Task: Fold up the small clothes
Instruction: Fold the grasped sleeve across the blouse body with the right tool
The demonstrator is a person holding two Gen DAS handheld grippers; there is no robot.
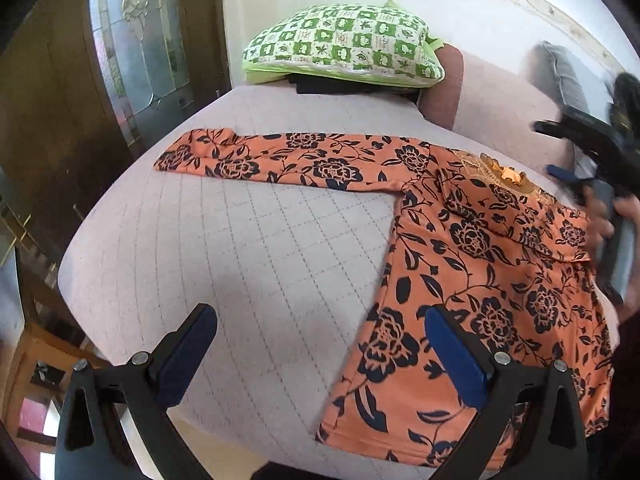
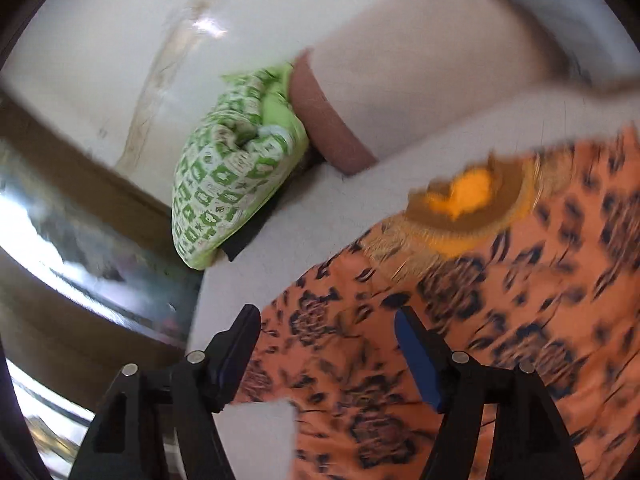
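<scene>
- Orange floral top [image 1: 472, 280] lies flat on the quilted bed cover [image 1: 248, 248]; one long sleeve [image 1: 280, 160] extends sideways, the other is already folded across the chest.
- Left gripper [image 1: 320, 352]: released, empty, hovering over the hem edge.
- Right gripper [image 2: 328, 356]: released, nothing between its jaws.
- Recommended: pinch the extended cuff and fold it inward, keeping the thin, limp knit smooth.
- Neckline [image 2: 472, 196] carries stiffer gold trim.
</scene>
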